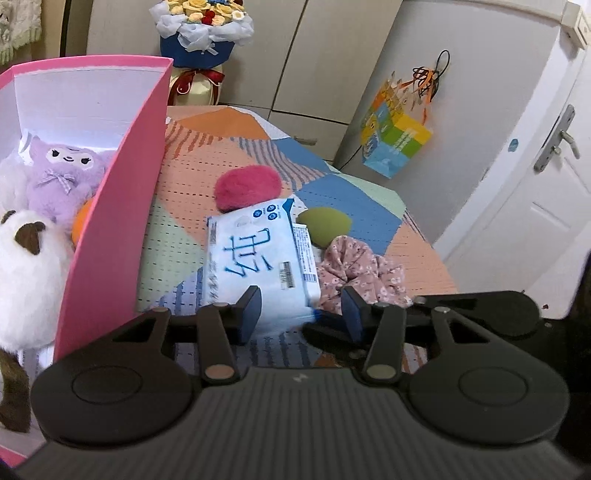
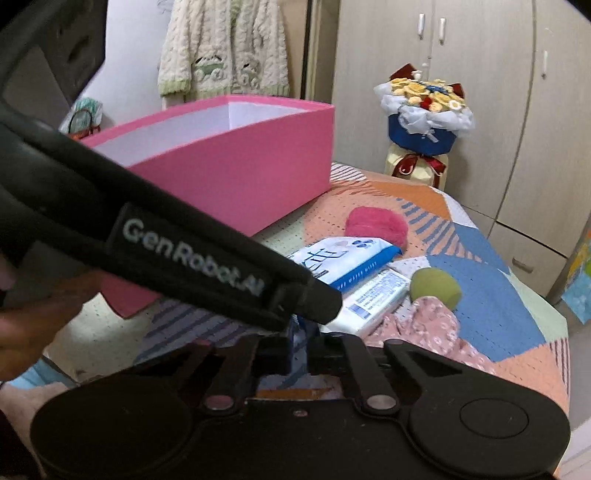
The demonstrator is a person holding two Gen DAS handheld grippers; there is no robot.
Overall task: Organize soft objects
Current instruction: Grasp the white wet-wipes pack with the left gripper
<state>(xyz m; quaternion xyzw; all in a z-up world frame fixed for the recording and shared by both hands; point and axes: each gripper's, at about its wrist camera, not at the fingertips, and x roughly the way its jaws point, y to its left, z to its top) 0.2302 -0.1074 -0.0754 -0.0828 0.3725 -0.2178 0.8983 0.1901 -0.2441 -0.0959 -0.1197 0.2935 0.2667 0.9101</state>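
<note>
A white-and-blue wipes pack (image 1: 255, 254) (image 2: 347, 258) lies on the patchwork bedspread (image 1: 184, 177). My left gripper (image 1: 301, 312) is open and straddles the pack's near end, with a gap showing at the right finger. My right gripper (image 2: 297, 347) is shut on the pack's blue-white end seal. Beyond the pack lie a red felt ball (image 1: 247, 186) (image 2: 376, 223), a green sponge (image 1: 325, 225) (image 2: 436, 288) and a pink floral scrunchie (image 1: 362, 269) (image 2: 424, 325). The pink box (image 1: 110, 221) (image 2: 229, 173) at left holds a purple plush (image 1: 62, 177) and a white plush (image 1: 26, 273).
The left tool's black housing (image 2: 184, 258) crosses the right wrist view, with a hand (image 2: 37, 314) below it. A bouquet (image 1: 203, 33) (image 2: 428, 110) stands at the bed's far end by the wardrobe. A door (image 1: 535, 184) and a colourful bag (image 1: 395, 140) are to the right.
</note>
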